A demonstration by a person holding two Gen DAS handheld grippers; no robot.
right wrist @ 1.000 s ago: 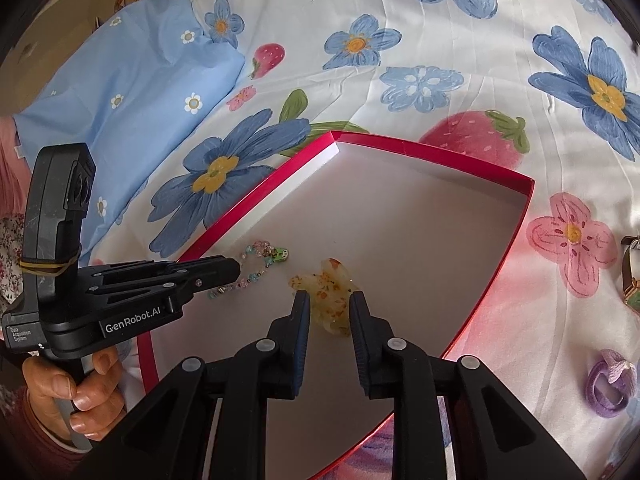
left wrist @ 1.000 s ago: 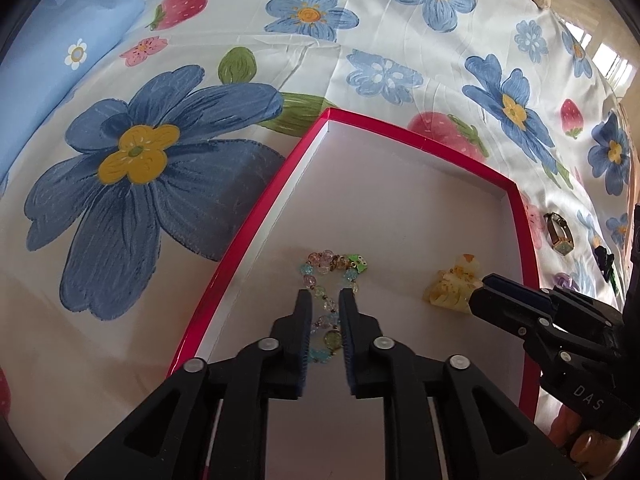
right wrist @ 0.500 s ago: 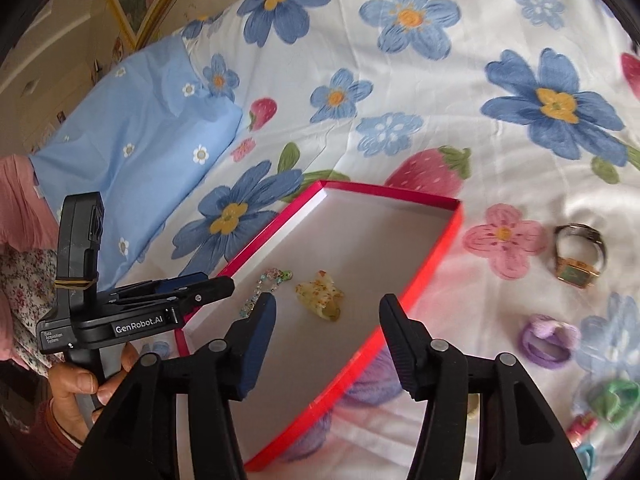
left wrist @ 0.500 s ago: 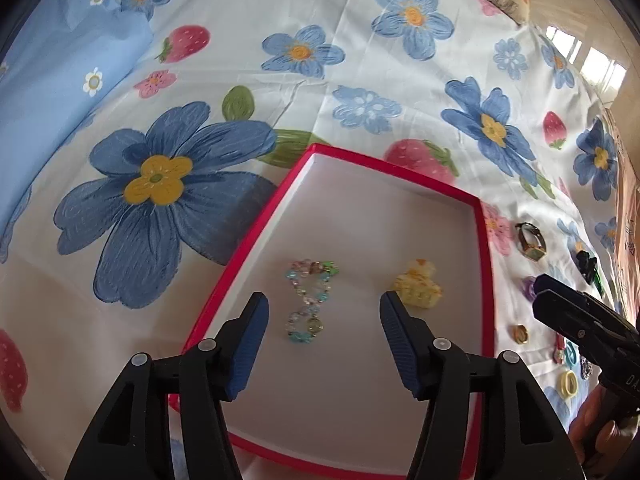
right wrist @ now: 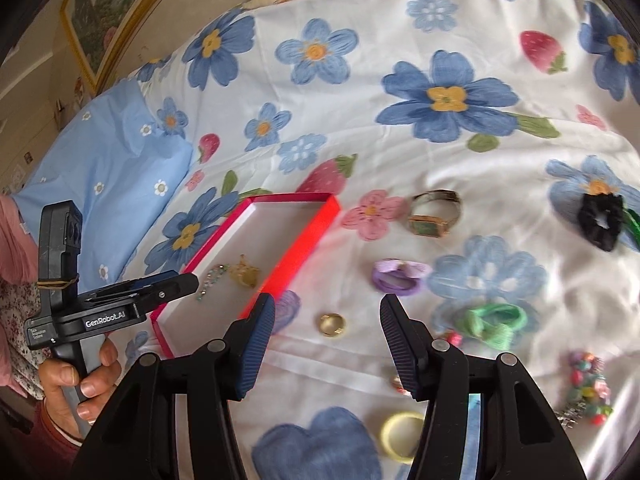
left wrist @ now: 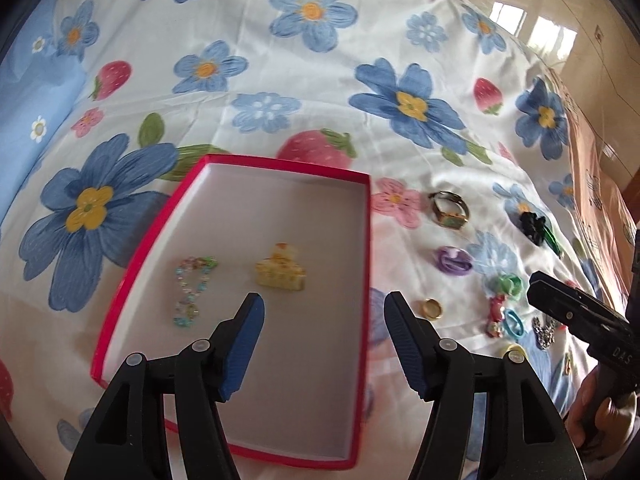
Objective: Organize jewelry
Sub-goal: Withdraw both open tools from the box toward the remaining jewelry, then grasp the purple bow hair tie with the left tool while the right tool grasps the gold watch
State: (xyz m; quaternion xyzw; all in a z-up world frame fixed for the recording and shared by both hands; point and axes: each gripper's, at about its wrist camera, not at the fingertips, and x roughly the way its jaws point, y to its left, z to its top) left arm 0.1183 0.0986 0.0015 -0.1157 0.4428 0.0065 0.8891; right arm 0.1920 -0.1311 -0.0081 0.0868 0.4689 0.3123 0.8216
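A red box (left wrist: 280,162) with a white inside lies on the flowered bedspread. In it rest a pastel bead bracelet (left wrist: 192,288) and a yellow hair claw (left wrist: 280,274). My left gripper (left wrist: 325,300) hovers above the box's near half, its jaws opening with nothing between them. My right gripper (right wrist: 327,300) is open and empty, above a gold ring (right wrist: 331,324) just right of the box (right wrist: 304,240). Loose on the sheet lie a gold watch (right wrist: 434,216), a purple hair tie (right wrist: 396,276), a green scrunchie (right wrist: 494,320) and a black scrunchie (right wrist: 602,216).
A yellow ring (right wrist: 402,434) and a multicoloured bead bracelet (right wrist: 588,380) lie near the bed's front right. A blue pillow (right wrist: 100,168) sits at the left, with a framed picture (right wrist: 100,20) behind it. The bed's edge and floor (left wrist: 580,60) show at far right.
Both grippers opened, leaving the bracelet and the hair claw in the box, then rose and drew back. The right gripper swung right, over the loose jewelry beside the box.
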